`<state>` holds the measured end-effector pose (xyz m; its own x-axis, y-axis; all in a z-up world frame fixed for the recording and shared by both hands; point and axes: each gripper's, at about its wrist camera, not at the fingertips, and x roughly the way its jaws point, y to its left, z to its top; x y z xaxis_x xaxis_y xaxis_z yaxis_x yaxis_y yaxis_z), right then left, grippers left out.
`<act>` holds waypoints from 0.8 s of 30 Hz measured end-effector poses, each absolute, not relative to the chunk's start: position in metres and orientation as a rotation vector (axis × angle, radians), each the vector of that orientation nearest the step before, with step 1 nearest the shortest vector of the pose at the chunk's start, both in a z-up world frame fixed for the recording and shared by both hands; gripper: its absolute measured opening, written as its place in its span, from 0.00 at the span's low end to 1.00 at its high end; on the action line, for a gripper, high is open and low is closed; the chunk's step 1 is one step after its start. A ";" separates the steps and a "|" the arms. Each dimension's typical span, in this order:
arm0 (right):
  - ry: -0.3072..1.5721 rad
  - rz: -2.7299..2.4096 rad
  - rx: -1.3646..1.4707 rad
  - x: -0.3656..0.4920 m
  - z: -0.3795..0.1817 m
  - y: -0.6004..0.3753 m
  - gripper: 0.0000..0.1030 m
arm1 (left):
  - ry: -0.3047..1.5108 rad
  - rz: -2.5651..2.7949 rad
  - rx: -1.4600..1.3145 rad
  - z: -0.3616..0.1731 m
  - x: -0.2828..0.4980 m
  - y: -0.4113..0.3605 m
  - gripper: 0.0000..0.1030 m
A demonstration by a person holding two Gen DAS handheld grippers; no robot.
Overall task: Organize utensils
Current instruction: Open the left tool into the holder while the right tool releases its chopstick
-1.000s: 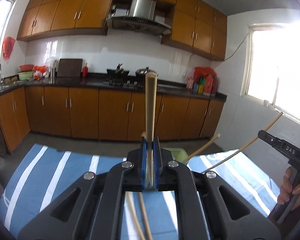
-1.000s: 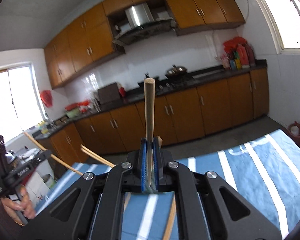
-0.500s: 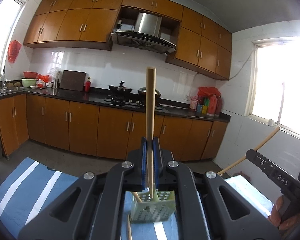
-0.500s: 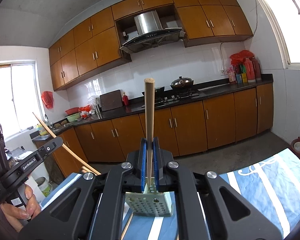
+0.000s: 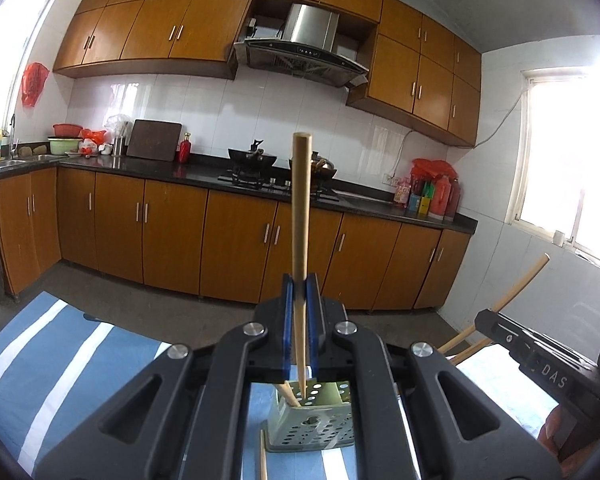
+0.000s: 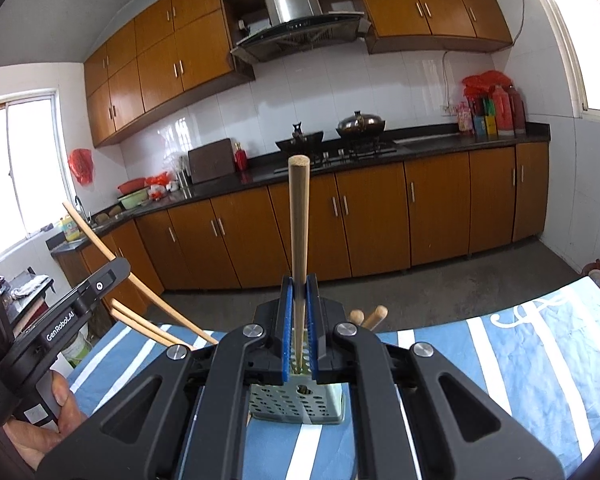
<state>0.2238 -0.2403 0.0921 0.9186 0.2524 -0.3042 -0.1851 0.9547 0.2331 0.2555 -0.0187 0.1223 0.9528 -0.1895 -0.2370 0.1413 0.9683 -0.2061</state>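
Perforated green holder (image 6: 298, 402) holds chopsticks (image 6: 367, 317); each gripper clamps one.

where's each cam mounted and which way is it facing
Left wrist: on the left claw, looking past its chopstick at the kitchen counter; the right claw shows at right.
Right wrist: on the right claw, facing the same counter; left hand shows.
Shared: perforated holder on the striped cloth.
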 end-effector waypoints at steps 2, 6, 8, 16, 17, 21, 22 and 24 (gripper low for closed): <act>0.348 0.230 0.201 0.226 0.090 -0.238 0.07 | 0.266 -0.171 -0.194 0.120 0.260 -0.020 0.07; 0.370 0.236 0.202 0.229 0.086 -0.236 0.07 | 0.282 -0.170 -0.195 0.114 0.264 -0.020 0.07; 0.380 0.238 0.203 0.232 0.084 -0.237 0.07 | 0.280 -0.168 -0.187 0.113 0.264 -0.020 0.07; 0.416 0.232 0.205 0.239 0.080 -0.238 0.08 | 0.294 -0.176 -0.203 0.113 0.262 -0.016 0.09; 0.416 0.231 0.205 0.238 0.081 -0.238 0.09 | 0.294 -0.177 -0.206 0.113 0.261 -0.015 0.11; 0.385 0.210 0.212 0.231 0.089 -0.243 0.40 | 0.289 -0.174 -0.207 0.116 0.257 -0.013 0.11; 0.378 0.208 0.210 0.229 0.090 -0.244 0.40 | 0.287 -0.174 -0.208 0.117 0.255 -0.012 0.11; 0.365 0.204 0.215 0.222 0.096 -0.248 0.40 | 0.284 -0.170 -0.212 0.120 0.249 -0.008 0.12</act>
